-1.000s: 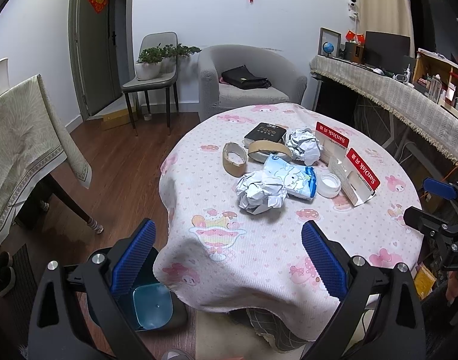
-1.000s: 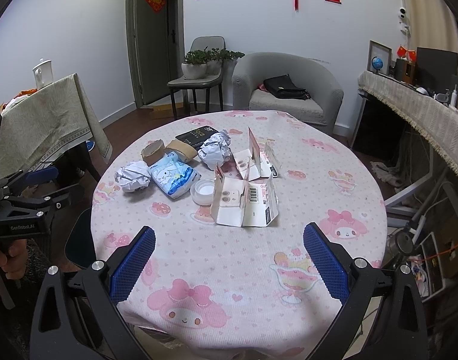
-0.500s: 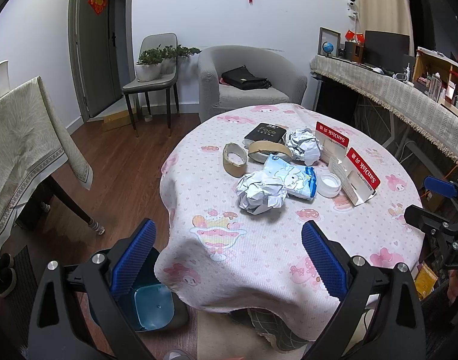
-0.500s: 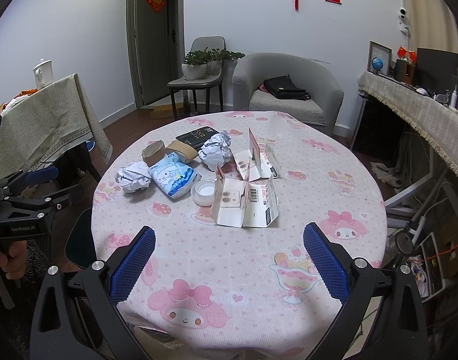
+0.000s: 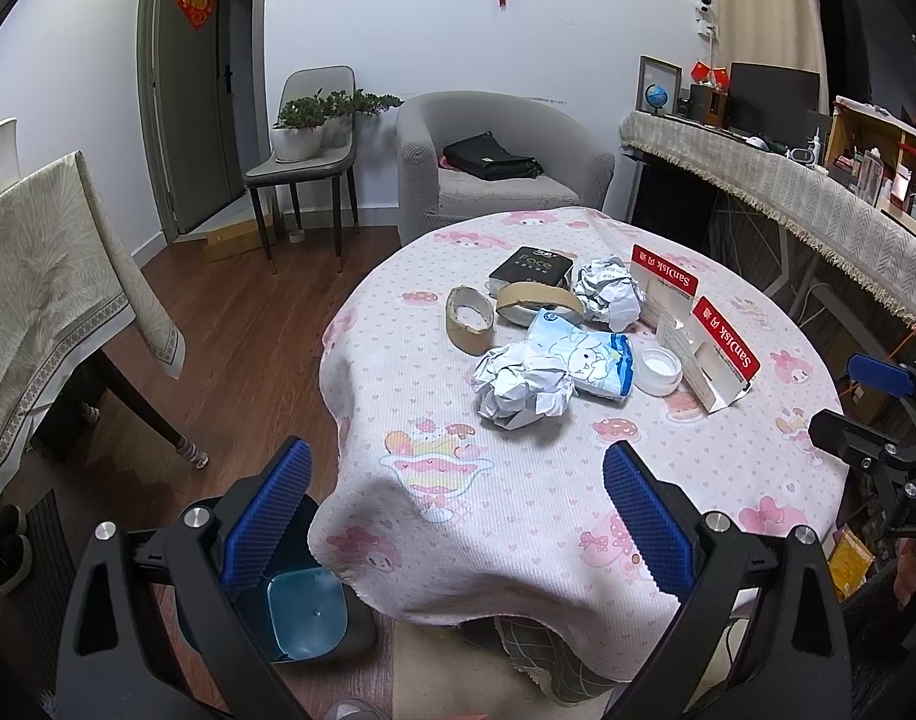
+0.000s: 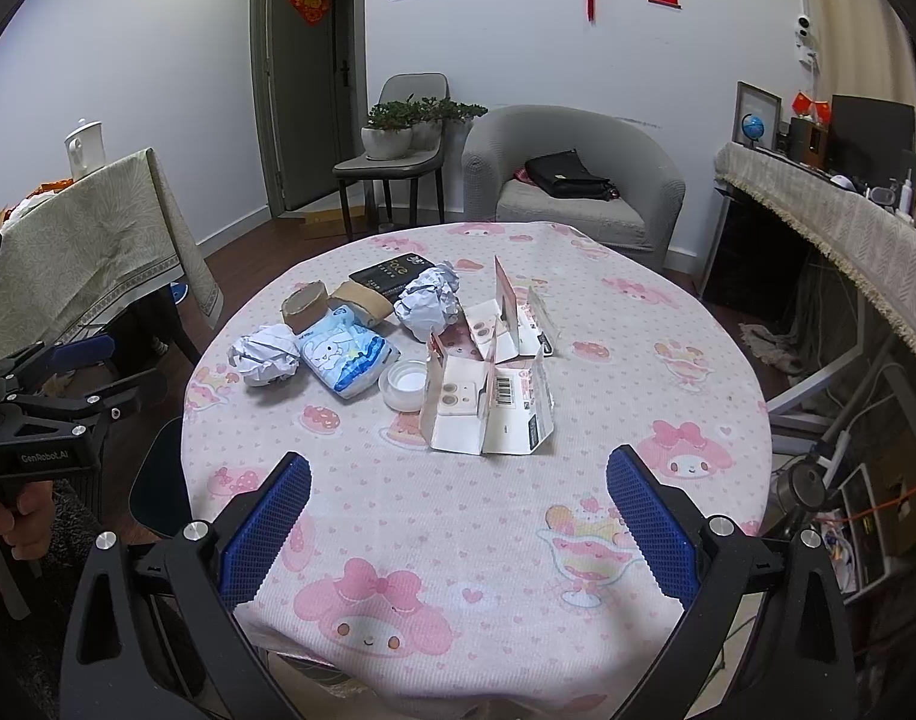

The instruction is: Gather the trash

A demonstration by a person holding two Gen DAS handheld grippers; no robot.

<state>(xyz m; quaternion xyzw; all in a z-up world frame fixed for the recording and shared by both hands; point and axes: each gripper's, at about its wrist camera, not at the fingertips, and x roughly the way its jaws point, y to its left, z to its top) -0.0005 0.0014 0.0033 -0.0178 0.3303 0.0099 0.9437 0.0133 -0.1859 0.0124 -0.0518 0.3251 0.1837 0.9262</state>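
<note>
Trash lies on a round table with a pink cartoon cloth (image 5: 518, 480) (image 6: 458, 510): two crumpled paper balls (image 5: 521, 384) (image 5: 608, 294), a blue-white tissue pack (image 5: 584, 354) (image 6: 345, 354), two cardboard tape rings (image 5: 469, 318) (image 5: 536, 303), a white lid (image 5: 657, 369) (image 6: 405, 384), red-white SanDisk card packages (image 5: 707, 354) (image 6: 488, 408) and a black box (image 5: 530, 267). My left gripper (image 5: 455, 513) hovers open at the table's near left edge, nothing between its pads. My right gripper (image 6: 455, 519) is open over the table's near side, empty. A blue bin (image 5: 305, 609) stands on the floor under the left gripper.
A second table with a beige cloth (image 5: 38, 300) stands left. A grey armchair (image 5: 494, 162) with a black bag and a chair with potted plants (image 5: 305, 138) are behind. A covered desk (image 5: 818, 222) runs along the right. A hand (image 6: 14, 516) holds the left gripper.
</note>
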